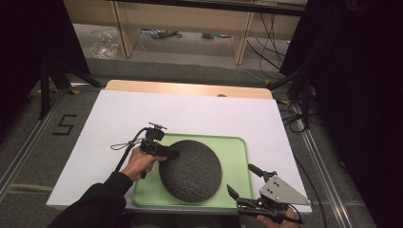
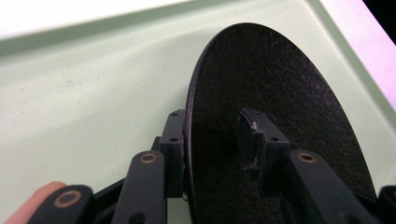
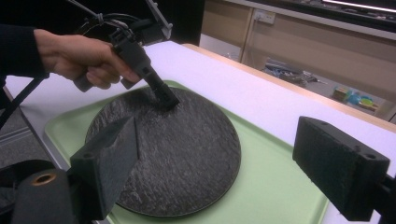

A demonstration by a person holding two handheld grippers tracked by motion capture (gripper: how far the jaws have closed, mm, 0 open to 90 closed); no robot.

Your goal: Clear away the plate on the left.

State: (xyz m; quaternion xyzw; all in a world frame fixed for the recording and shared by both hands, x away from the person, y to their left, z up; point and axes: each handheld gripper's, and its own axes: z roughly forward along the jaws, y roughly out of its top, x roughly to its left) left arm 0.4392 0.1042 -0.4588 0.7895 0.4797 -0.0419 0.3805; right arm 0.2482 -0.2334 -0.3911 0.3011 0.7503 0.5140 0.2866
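Note:
A round dark slate plate (image 1: pixel 190 171) lies in a pale green tray (image 1: pixel 235 147) at the table's front. My left gripper (image 1: pixel 173 153) sits at the plate's upper-left rim, held by a hand in a dark sleeve. In the left gripper view the plate's (image 2: pixel 280 93) rim runs between the jaws of the left gripper (image 2: pixel 212 121): one finger (image 2: pixel 173 140) lies against the rim, and the other stands off, over the top face. My right gripper (image 1: pixel 240 178) hovers open by the tray's front right corner. In its own view the right gripper (image 3: pixel 219 140) has wide jaws that frame the plate (image 3: pixel 177 149) and hold nothing.
The tray rests on a white sheet (image 1: pixel 190 114) that covers a wooden table (image 1: pixel 190 88). Black stand legs (image 1: pixel 47 80) rise at the left and dark drapes hang at the right. Wooden shelving (image 1: pixel 185 23) and loose cables lie on the floor beyond the table.

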